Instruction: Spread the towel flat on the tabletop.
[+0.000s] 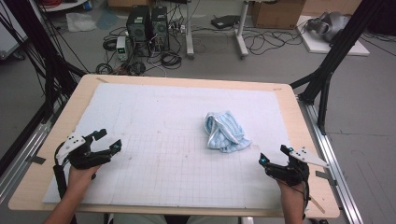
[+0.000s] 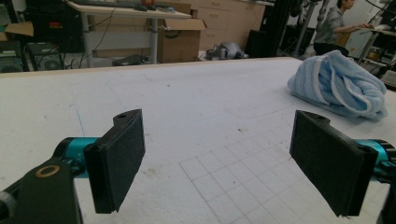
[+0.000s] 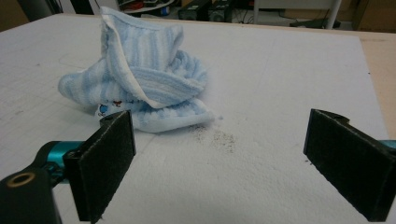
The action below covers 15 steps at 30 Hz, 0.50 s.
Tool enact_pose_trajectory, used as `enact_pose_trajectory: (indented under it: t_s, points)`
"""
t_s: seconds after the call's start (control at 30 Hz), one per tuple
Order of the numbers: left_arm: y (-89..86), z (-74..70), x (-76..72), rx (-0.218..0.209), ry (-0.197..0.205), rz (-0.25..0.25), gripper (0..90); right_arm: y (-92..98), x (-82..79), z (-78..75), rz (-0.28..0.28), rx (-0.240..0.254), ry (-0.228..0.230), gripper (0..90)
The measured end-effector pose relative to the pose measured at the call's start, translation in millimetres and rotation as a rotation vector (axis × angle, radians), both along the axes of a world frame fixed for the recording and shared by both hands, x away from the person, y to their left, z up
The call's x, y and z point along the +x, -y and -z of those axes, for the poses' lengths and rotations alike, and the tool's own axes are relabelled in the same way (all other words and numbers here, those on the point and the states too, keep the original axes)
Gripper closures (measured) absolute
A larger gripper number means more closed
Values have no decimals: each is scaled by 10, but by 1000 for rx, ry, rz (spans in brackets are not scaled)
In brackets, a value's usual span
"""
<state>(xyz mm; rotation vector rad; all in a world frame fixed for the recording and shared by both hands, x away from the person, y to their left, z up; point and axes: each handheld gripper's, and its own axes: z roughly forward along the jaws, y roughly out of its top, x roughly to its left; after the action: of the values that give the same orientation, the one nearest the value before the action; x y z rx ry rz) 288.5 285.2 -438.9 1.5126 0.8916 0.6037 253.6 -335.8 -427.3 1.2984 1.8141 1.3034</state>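
Your left gripper (image 1: 108, 140) at lower left and right gripper (image 1: 274, 154) at lower right both gape wide, empty; the crumpled blue towel (image 1: 225, 131) sits right of centre on the worktop (image 1: 154, 81).

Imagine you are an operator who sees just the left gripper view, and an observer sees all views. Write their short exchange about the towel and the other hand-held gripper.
Operator: Where is the right hand-held gripper?
Observer: In the high view the right hand-held gripper is near the table's right edge, jaws open.
Operator: Which hand-held gripper is nearer the towel?
Observer: The right one; the crumpled blue-and-white striped towel lies just ahead of it, untouched.
Operator: Anything on the mat near it?
Observer: The right gripper view shows dark specks on the white mat beside the towel.
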Motion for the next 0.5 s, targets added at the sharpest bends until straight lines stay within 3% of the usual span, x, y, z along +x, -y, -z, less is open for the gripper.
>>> enact_pose_trajectory:
  t_s: [0.37, 0.5]
  points:
    - [24, -13, -20, 13, 8, 28, 190, -171, 51, -35, -83, -26, 3, 81]
    - [30, 0, 1, 10, 2, 27, 190, -192, 79, -51, -89, -17, 5, 81]
